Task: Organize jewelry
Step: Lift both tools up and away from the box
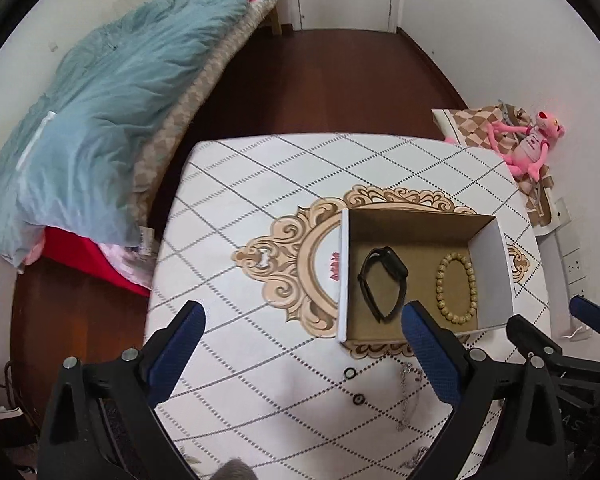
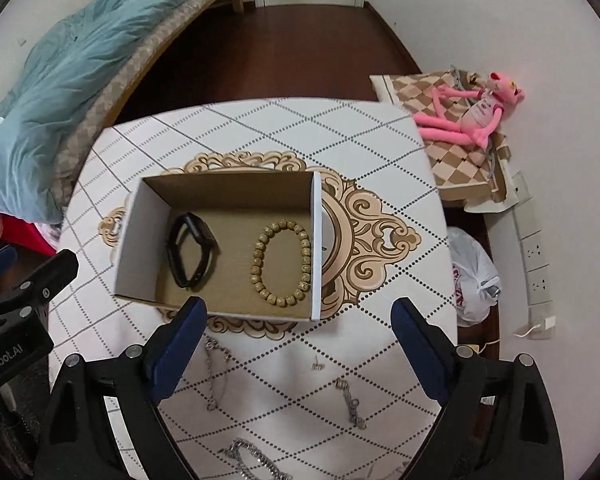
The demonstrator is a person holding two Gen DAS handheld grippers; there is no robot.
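Box (image 2: pixel 318 240) holds watch (image 2: pixel 192 250), bead bracelet (image 2: pixel 282 262) — both hand-held grippers (image 1: pixel 302 322) (image 2: pixel 298 318) spread apart, empty.

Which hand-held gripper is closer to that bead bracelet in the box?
Right, probably. The right hand-held gripper hangs just short of the bead bracelet; the left hand-held gripper sits off to its left, past the watch.

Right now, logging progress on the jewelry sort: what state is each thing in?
Cardboard box: open, upright.
Black watch: in box, strap looped.
Bead bracelet: in box, lying flat.
Silver chains: out on table.
Left tongs: open, hold nothing.
Right tongs: open, hold nothing.
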